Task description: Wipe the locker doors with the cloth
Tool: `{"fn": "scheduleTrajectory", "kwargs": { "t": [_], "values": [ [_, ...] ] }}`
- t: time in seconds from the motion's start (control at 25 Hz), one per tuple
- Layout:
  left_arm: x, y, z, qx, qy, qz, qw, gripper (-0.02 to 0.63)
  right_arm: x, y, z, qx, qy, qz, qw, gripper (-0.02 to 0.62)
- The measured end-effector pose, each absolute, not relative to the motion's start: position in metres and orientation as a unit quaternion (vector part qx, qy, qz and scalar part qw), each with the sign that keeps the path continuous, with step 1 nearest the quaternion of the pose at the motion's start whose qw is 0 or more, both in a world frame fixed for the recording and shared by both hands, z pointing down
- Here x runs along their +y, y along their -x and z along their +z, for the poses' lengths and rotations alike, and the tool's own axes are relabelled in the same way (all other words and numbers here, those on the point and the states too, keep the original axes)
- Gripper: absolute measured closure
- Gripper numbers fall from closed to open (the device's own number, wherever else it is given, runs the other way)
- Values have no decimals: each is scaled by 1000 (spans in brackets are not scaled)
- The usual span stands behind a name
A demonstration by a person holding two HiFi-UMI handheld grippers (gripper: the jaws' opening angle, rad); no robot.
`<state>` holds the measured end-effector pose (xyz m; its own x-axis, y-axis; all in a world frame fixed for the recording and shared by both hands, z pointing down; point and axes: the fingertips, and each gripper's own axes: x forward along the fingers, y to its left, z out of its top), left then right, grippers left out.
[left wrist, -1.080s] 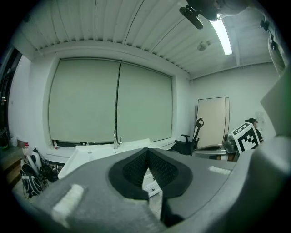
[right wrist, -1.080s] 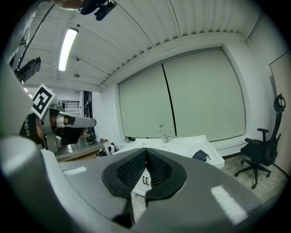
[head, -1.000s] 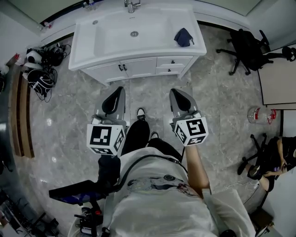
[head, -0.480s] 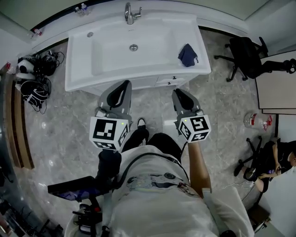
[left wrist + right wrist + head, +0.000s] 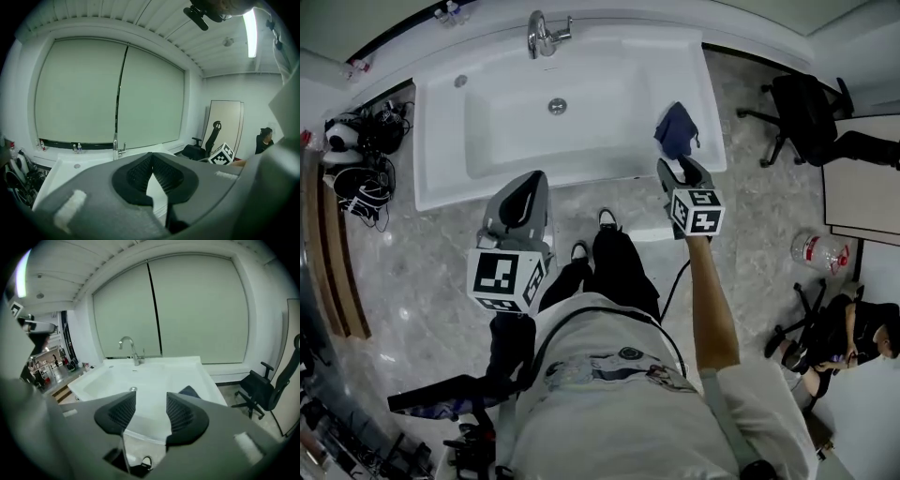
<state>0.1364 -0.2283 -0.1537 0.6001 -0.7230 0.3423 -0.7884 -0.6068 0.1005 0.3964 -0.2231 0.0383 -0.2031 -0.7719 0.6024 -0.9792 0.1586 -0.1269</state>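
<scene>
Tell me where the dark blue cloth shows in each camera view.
Head view: cloth upper centre-right, on the sink top's right edge.
Left gripper view: not in it.
Right gripper view: cloth just right of centre, same edge.
Shared landmark: the faucet behind the basin.

The head camera looks steeply down from above the person, with the white washbasin (image 5: 441, 159) at 12 o'clock and its faucet (image 5: 540, 34) at the top edge. The left gripper view sits low, facing almost level across the basin toward the window blinds (image 5: 84, 89). The right gripper view tilts down, close over the basin's front rim. All three share the basin and faucet. Only the head and right gripper views show the dark blue cloth (image 5: 677, 131).
</scene>
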Motion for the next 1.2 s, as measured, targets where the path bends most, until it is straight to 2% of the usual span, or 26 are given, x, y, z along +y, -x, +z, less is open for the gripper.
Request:
{"fn": "scheduleTrajectory", "kwargs": {
  "t": [0.24,0.52,0.68,0.8,0.84,1.0,1.2],
  "values": [
    [-272,-146,-153,-456,-868,149,127,604,-293,-461,124,-696,-575,299,309,358],
    [-294,-149,-125,-478,-848,171,151,604,-317,-487,189,-648,-547,347,401,314],
    [-295,-146,-120,-489,-841,169,158,604,-313,-477,199,-651,-538,375,384,364],
    [-292,-144,-119,-492,-839,168,161,604,-310,-468,198,-662,-526,377,378,465],
    [-291,-143,-120,-492,-839,167,161,604,-310,-465,196,-665,-523,378,375,478],
    [-283,-131,-126,-497,-837,166,159,604,-307,-449,166,-689,-525,364,342,485],
    [-263,-90,-126,-513,-828,163,155,604,-287,-396,117,-731,-538,329,260,483]
  ]
}}
